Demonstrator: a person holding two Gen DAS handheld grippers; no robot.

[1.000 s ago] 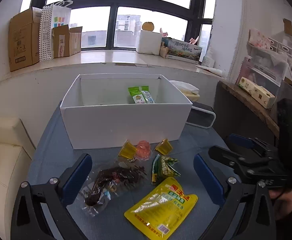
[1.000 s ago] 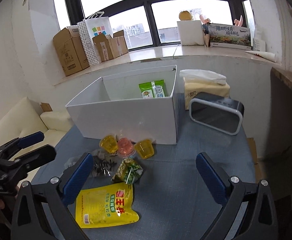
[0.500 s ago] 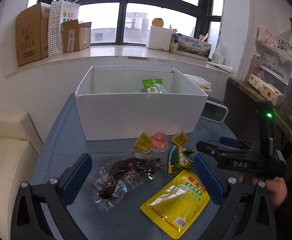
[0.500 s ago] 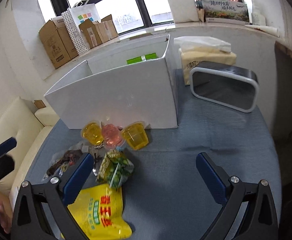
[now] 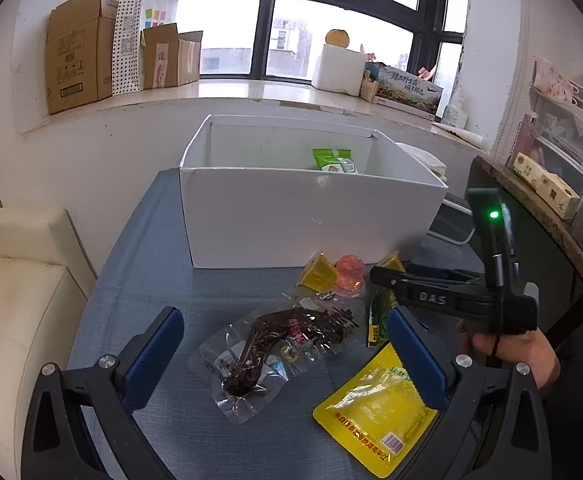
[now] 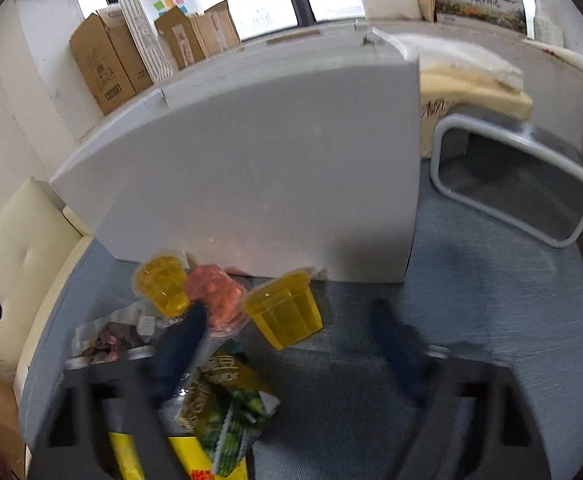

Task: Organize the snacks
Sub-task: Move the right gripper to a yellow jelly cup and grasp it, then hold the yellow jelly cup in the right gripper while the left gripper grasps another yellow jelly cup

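Fingers (image 6: 179,354) on the right gripper (image 6: 287,356) spread wide, low over the yellow jelly cup (image 6: 285,310) and green packet (image 6: 227,404) by the white box (image 6: 271,184). Left gripper (image 5: 283,344) hangs apart above the clear packet (image 5: 275,352); yellow pouch (image 5: 375,412) lies beside it on the bench (image 5: 147,280).

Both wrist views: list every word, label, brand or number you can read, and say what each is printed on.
"DAS": on the side of the right gripper, seen from the left wrist.
Chinese characters, too small to read: yellow pouch, its barcode digits also unreadable.
Chinese lettering, blurred: green packet, printed box on the windowsill.
Labels too small to read: cardboard box, clear dark-snack bag, green pack in the white box.
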